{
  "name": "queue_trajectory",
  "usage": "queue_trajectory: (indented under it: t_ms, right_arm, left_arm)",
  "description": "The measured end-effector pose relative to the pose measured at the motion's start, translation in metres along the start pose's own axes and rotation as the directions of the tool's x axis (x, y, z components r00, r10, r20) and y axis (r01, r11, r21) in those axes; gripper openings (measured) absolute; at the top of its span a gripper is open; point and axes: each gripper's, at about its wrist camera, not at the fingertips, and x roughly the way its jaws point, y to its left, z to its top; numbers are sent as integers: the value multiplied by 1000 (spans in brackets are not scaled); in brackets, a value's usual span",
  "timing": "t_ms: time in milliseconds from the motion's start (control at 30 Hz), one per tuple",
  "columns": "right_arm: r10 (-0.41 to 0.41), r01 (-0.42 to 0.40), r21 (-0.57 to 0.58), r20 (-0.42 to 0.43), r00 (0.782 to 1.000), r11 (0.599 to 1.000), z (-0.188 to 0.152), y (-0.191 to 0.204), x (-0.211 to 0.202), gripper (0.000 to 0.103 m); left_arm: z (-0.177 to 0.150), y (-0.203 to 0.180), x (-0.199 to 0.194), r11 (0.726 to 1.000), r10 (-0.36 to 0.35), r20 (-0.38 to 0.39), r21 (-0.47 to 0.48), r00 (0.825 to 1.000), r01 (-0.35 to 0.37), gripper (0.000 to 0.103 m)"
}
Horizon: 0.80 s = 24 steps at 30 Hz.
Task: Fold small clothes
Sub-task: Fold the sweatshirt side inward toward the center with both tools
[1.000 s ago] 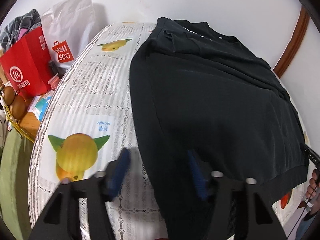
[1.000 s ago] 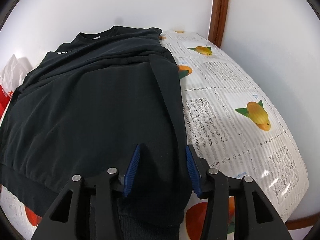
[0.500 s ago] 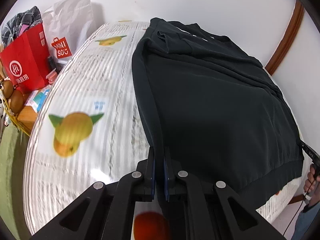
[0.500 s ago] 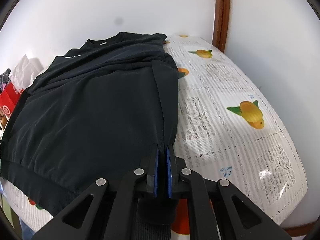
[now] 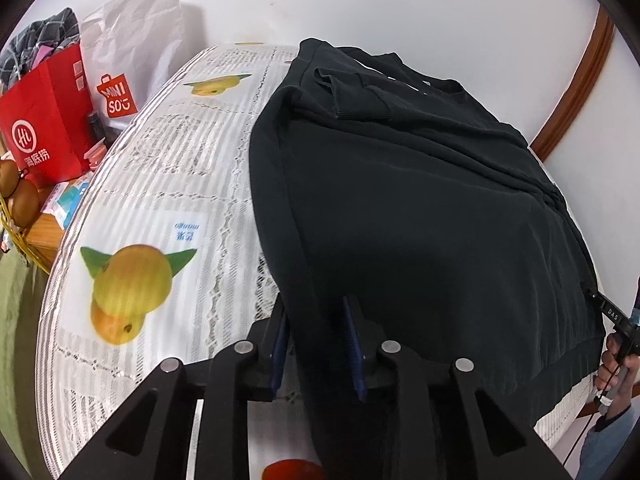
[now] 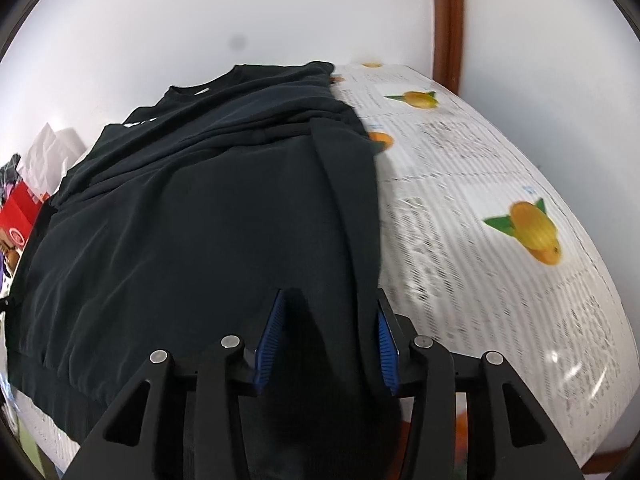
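A black sweatshirt point(image 5: 420, 200) lies spread on a table with a white lace cloth printed with fruit; its sleeves are folded in over the body. It also fills the right wrist view point(image 6: 192, 220). My left gripper point(image 5: 316, 344) is open, its blue pads either side of the garment's left bottom edge. My right gripper point(image 6: 328, 336) is open astride the right bottom edge, where the hem hangs over the table's front.
The tablecloth point(image 5: 160, 184) shows bare to the left of the garment and to its right point(image 6: 480, 200). A red bag point(image 5: 44, 120) and a white bag point(image 5: 128, 60) stand beyond the table's left side. A wall runs behind; a brown door frame point(image 6: 448, 20) stands at the right.
Both grippers were open a second ago, shut on the sweatshirt's bottom corners half a second ago, and have now opened again. The garment lies slightly shifted.
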Motion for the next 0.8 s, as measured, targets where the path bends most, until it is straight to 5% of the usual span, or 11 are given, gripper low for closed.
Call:
queue_trajectory:
  t_ms: [100, 167, 200, 333, 567, 800]
  right_arm:
    - [2, -2, -13, -2, 1000, 1000, 2, 8, 3, 40]
    - [14, -14, -39, -7, 1000, 999, 1, 14, 3, 16]
    - [19, -19, -51, -10, 1000, 999, 1, 17, 2, 13]
    - [4, -3, -65, 13, 1000, 998, -1, 19, -8, 11]
    - [94, -88, -57, 97, 991, 994, -4, 9, -53, 10]
    - [141, -134, -51, 162, 977, 990, 18, 15, -65, 10]
  left_arm:
    - [-1, -7, 1, 999, 23, -2, 36, 1000, -23, 25]
    - [-3, -10, 0, 998, 33, -6, 47, 999, -33, 23]
    - [-5, -10, -1, 998, 40, -5, 38, 999, -40, 10]
    - [-10, -7, -9, 1000, 14, -6, 23, 1000, -14, 7]
    - [-13, -3, -48, 998, -53, 58, 25, 997, 52, 7]
    - [12, -5, -71, 995, -97, 139, 31, 986, 93, 7]
